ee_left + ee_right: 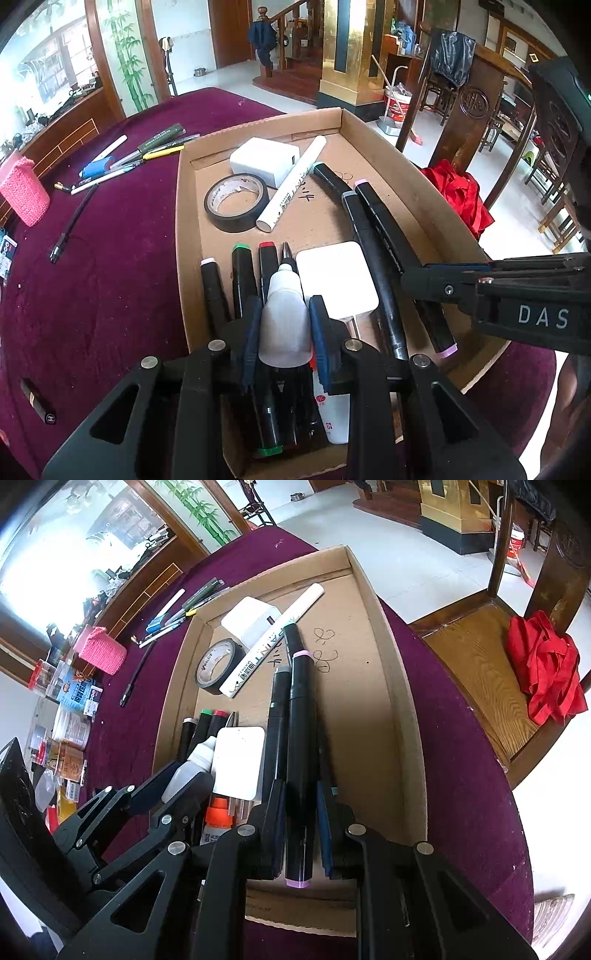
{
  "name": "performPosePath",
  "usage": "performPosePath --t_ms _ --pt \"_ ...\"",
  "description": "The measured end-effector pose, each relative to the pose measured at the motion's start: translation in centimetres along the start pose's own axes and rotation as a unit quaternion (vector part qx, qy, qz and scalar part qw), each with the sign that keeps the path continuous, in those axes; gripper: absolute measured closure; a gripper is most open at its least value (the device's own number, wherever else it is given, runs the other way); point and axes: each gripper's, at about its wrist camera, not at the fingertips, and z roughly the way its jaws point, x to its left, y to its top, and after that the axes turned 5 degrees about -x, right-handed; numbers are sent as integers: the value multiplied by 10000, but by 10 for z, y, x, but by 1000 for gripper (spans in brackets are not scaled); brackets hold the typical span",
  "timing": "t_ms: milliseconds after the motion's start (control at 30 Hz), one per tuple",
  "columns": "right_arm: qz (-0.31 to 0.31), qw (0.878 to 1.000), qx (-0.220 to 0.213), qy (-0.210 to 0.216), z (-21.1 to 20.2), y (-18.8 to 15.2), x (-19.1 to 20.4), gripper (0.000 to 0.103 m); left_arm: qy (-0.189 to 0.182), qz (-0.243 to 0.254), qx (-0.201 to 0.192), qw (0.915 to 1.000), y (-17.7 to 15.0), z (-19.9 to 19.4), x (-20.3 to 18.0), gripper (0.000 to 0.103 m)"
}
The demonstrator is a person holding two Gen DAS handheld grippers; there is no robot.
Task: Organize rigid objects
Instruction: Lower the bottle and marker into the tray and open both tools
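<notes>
Below, markers point(266, 424) half-hidden under left tongs point(284, 332)

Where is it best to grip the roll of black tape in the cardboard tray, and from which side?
The black tape roll lies flat in the cardboard tray. I would come from above, one finger in its open centre and one outside, pinching the near-left wall, since the white paint marker crowds its right side.

Both tools are matte black plastic: the left gripper point(284, 332) carries dark blue pads and round silver pivot screws. The right gripper point(303, 827) matches it, white "DAS" lettering on its side.
</notes>
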Motion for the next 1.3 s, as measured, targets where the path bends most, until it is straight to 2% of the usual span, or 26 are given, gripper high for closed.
performPosePath --t_ms 1300 --pt "-8 10000 35 23 3 -2 4 88 89 94 -70 9999 1 0 -1 80"
